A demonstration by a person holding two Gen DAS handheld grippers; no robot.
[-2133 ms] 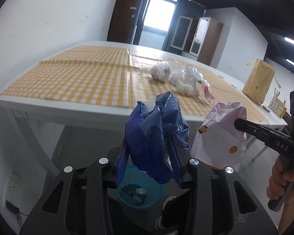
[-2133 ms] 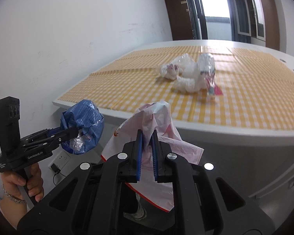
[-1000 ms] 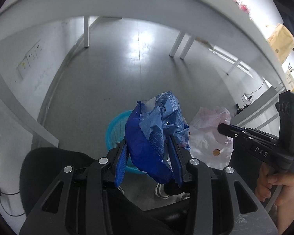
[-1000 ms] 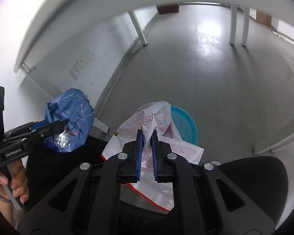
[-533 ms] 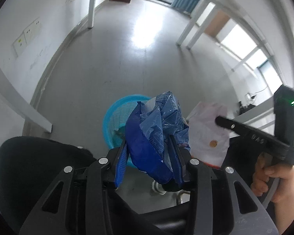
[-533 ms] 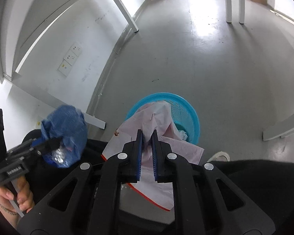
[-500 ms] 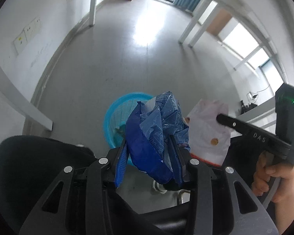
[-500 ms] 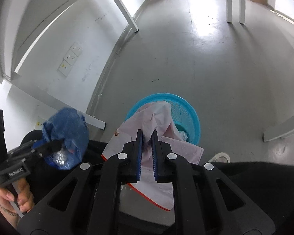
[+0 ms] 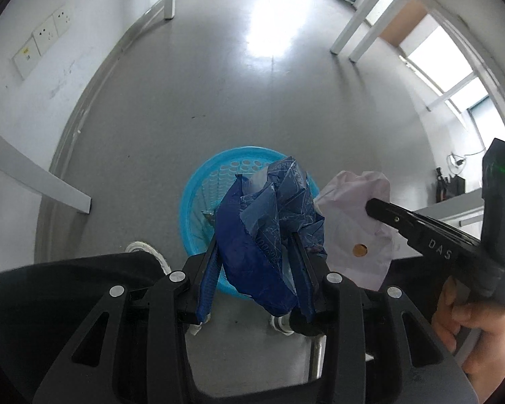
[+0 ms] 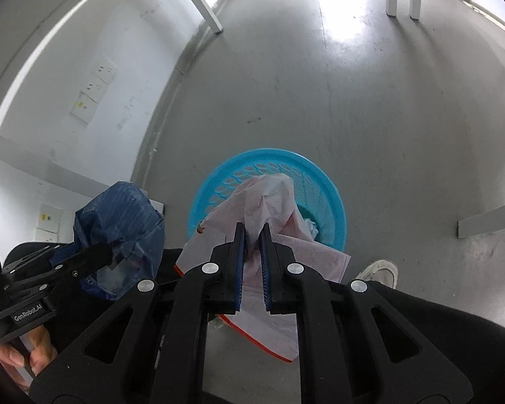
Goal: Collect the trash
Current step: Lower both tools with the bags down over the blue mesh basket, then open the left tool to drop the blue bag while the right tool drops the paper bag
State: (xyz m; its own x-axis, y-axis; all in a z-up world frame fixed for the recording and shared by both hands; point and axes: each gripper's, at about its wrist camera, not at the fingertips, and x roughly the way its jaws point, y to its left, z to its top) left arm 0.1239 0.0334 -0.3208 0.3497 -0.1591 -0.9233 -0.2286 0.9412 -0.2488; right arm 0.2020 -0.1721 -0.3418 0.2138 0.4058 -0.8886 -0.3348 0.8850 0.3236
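left gripper (image 9: 257, 252) clamps crinkled blue plastic bag (image 9: 269, 232) | right gripper (image 10: 251, 239) pinches limp pink bag (image 10: 266, 198) | round perforated blue basket (image 10: 323, 181)

a smooth grey floor (image 9: 192, 107) with a bright glare patch carries everything in view. a round sky-blue plastic basket with slotted walls (image 10: 323, 185) stands on it, some scraps lying at the basket's bottom. white table legs (image 9: 357, 33) rest on the floor farther off. a white shoe (image 10: 380, 269) is planted just beside the basket.
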